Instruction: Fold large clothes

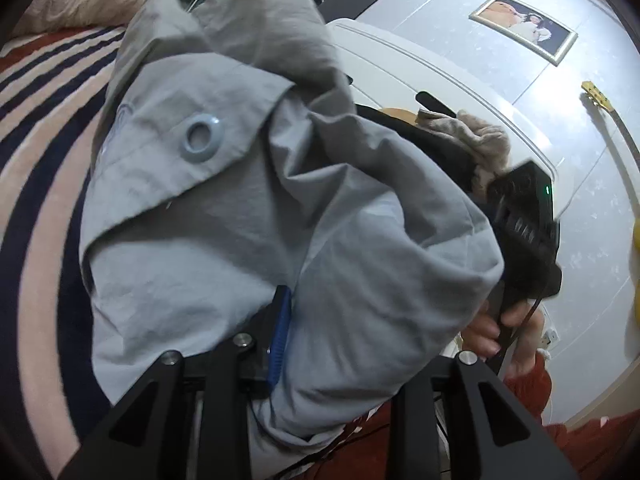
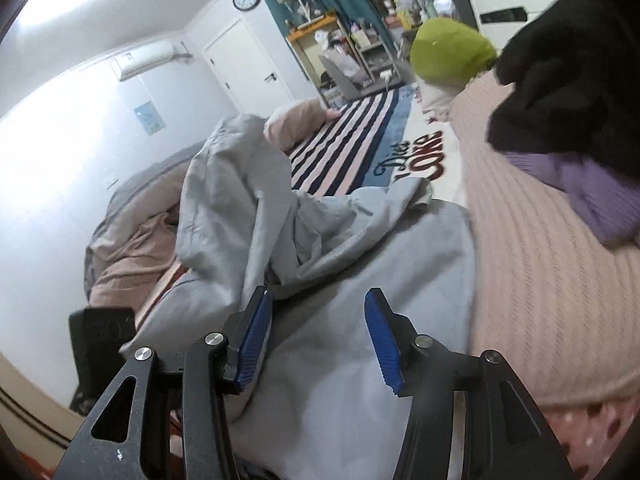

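A large light grey-blue garment (image 1: 248, 208) with a big pale blue button (image 1: 201, 135) fills the left wrist view. My left gripper (image 1: 304, 340) is shut on its cloth; one blue pad (image 1: 280, 336) shows, the other is buried in fabric. The other gripper (image 1: 524, 224), black, is seen beyond the garment with a hand on it. In the right wrist view the same garment (image 2: 320, 248) lies rumpled on the bed, one part lifted up at the left. My right gripper (image 2: 318, 332) is open just above the cloth, both blue pads bare.
A striped pink and navy blanket (image 2: 344, 148) covers the bed behind. A pink ribbed spread (image 2: 532, 272) lies at the right, with black clothing (image 2: 568, 80) and purple clothing (image 2: 588, 188) on it. A green cushion (image 2: 448, 48), shelves and a door stand farther back.
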`<state>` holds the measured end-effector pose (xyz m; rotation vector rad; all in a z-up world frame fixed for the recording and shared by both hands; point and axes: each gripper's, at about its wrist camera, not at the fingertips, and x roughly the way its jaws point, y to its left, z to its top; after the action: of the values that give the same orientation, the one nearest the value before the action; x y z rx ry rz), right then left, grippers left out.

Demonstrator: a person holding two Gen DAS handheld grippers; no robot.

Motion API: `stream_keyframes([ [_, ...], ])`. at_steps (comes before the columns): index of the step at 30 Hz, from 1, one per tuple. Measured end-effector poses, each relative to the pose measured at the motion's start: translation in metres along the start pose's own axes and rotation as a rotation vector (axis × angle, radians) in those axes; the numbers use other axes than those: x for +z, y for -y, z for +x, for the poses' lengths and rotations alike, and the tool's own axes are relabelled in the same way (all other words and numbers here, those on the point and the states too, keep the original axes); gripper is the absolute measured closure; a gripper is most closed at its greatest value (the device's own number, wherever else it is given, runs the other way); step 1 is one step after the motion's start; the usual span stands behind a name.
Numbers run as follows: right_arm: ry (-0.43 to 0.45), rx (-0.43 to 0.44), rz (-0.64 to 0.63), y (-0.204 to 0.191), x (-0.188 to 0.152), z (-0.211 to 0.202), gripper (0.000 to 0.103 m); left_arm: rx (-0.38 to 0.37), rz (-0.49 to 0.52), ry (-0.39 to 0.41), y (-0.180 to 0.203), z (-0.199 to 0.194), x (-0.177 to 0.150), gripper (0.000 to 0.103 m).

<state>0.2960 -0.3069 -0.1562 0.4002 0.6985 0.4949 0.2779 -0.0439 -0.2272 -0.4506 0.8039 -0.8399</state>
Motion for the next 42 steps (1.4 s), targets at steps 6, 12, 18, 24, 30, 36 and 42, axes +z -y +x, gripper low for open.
stream_keyframes([
  [6, -0.053, 0.163, 0.003, -0.032, 0.007, 0.020, 0.024, -0.053, -0.017, -0.016, -0.008, 0.005, -0.004, 0.076],
  [12, -0.230, 0.017, -0.063, -0.038, -0.004, 0.081, 0.047, -0.165, 0.023, -0.047, -0.016, -0.029, -0.009, 0.033],
  [18, -0.236, -0.054, -0.047, -0.024, -0.015, 0.079, 0.047, 0.047, -0.013, 0.042, -0.048, -0.088, -0.012, 0.032],
  [24, -0.190, -0.104, -0.188, -0.067, -0.006, 0.070, 0.043, 0.194, -0.097, -0.082, -0.092, -0.048, -0.016, 0.031],
  [30, -0.249, -0.131, -0.293, -0.097, -0.001, 0.090, 0.044, 0.155, -0.146, -0.059, -0.104, -0.038, -0.017, 0.031],
  [36, -0.207, -0.156, -0.349, -0.101, -0.001, 0.076, 0.097, 0.149, -0.106, -0.048, -0.077, -0.029, -0.011, 0.031],
  [42, -0.083, -0.166, -0.238, -0.071, 0.010, 0.013, 0.099, 0.043, -0.001, -0.007, -0.042, -0.039, 0.007, 0.020],
])
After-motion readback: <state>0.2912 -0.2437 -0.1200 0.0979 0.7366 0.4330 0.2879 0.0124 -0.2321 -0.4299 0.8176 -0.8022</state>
